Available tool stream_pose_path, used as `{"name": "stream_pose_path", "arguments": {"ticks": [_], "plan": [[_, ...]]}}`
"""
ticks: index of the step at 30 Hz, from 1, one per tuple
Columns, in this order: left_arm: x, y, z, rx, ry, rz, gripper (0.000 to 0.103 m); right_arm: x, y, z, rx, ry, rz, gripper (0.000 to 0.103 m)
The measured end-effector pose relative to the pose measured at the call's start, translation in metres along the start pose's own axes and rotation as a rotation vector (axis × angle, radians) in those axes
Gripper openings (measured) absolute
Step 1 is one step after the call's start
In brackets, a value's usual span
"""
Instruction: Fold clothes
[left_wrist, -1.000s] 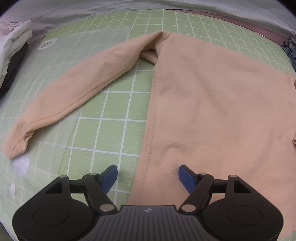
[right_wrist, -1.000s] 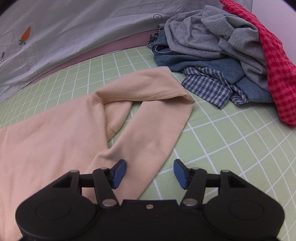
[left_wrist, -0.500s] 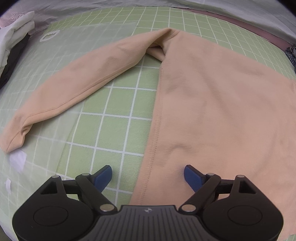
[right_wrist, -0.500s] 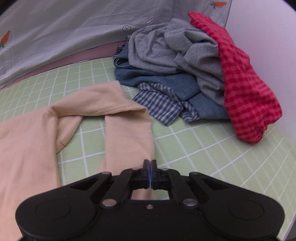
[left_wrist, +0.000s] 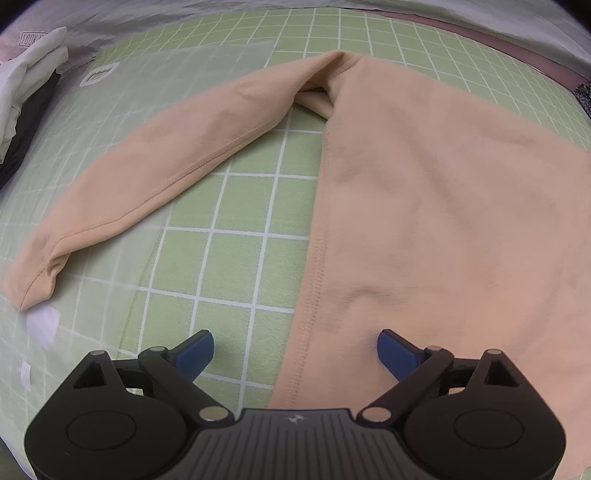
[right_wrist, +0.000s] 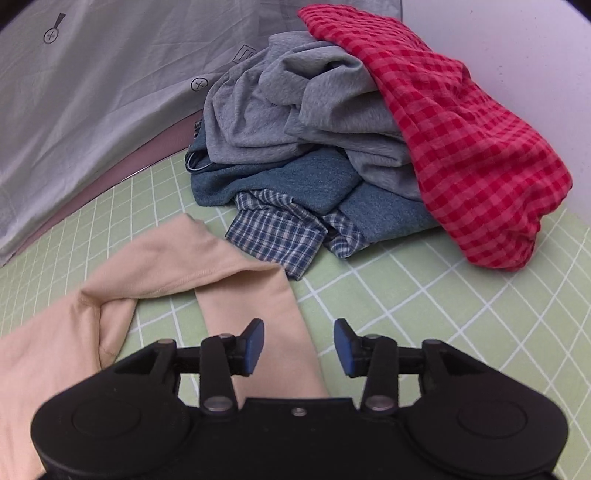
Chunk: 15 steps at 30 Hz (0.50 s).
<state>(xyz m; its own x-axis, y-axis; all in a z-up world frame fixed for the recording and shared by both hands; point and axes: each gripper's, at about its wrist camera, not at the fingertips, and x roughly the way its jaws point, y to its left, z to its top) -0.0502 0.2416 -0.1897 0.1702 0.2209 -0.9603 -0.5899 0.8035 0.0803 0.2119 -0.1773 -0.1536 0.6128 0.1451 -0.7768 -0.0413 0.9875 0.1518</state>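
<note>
A peach long-sleeved top (left_wrist: 436, 192) lies flat on the green grid mat (left_wrist: 236, 258). Its left sleeve (left_wrist: 155, 177) stretches out toward the left. My left gripper (left_wrist: 295, 354) hovers over the top's side seam, its jaws opening wide, one blue pad over the mat and one over the fabric, pressing on nothing. In the right wrist view the other sleeve (right_wrist: 236, 280) lies folded back on itself. My right gripper (right_wrist: 299, 347) is above that sleeve's right edge, jaws opening, with nothing pinched between the pads.
A heap of clothes sits at the mat's far right: a red checked garment (right_wrist: 461, 147), a grey one (right_wrist: 306, 103), a blue one (right_wrist: 295, 181) and a blue plaid one (right_wrist: 280, 236). Folded white and dark clothes (left_wrist: 26, 96) lie far left. A grey sheet (right_wrist: 92, 81) borders the back.
The left jaws have spread wider over the seam. The right gripper swung right toward the clothes heap, snapped shut on nothing half a second ago, and has opened again.
</note>
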Motion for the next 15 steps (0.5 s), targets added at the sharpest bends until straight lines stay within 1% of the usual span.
{"name": "stream_pose_path", "arguments": {"ticks": [5, 6, 7, 8, 10, 11, 12, 13, 15], "plan": [[0.0, -0.002, 0.0, -0.002, 0.004, 0.012, 0.098, 0.024, 0.005, 0.008, -0.055, 0.044, 0.024, 0.041], [0.001, -0.001, 0.0, -0.004, 0.005, 0.014, 0.099, 0.027, 0.006, 0.009, -0.065, 0.047, 0.03, 0.039], [0.002, -0.001, 0.001, -0.005, 0.006, 0.016, 0.099, 0.03, 0.007, 0.01, -0.075, 0.049, 0.037, 0.034], [0.002, -0.002, 0.001, -0.005, 0.006, 0.018, 0.099, 0.032, 0.008, 0.01, -0.081, 0.048, 0.051, 0.031], [0.003, -0.002, 0.001, -0.002, 0.006, 0.022, 0.099, 0.035, 0.01, 0.011, -0.103, 0.052, 0.049, 0.023], [0.003, -0.003, 0.001, 0.0, 0.006, 0.024, 0.099, 0.035, 0.011, 0.012, -0.123, 0.051, 0.041, 0.02], [0.002, -0.003, 0.001, 0.002, 0.007, 0.026, 0.099, 0.036, 0.013, 0.012, -0.144, 0.049, 0.032, 0.015], [0.002, -0.003, 0.001, 0.004, 0.007, 0.028, 0.1, 0.036, 0.014, 0.012, -0.163, 0.047, 0.023, 0.005], [0.001, -0.003, 0.0, 0.008, 0.007, 0.028, 0.1, 0.036, 0.014, 0.014, -0.194, 0.04, 0.014, 0.001]]}}
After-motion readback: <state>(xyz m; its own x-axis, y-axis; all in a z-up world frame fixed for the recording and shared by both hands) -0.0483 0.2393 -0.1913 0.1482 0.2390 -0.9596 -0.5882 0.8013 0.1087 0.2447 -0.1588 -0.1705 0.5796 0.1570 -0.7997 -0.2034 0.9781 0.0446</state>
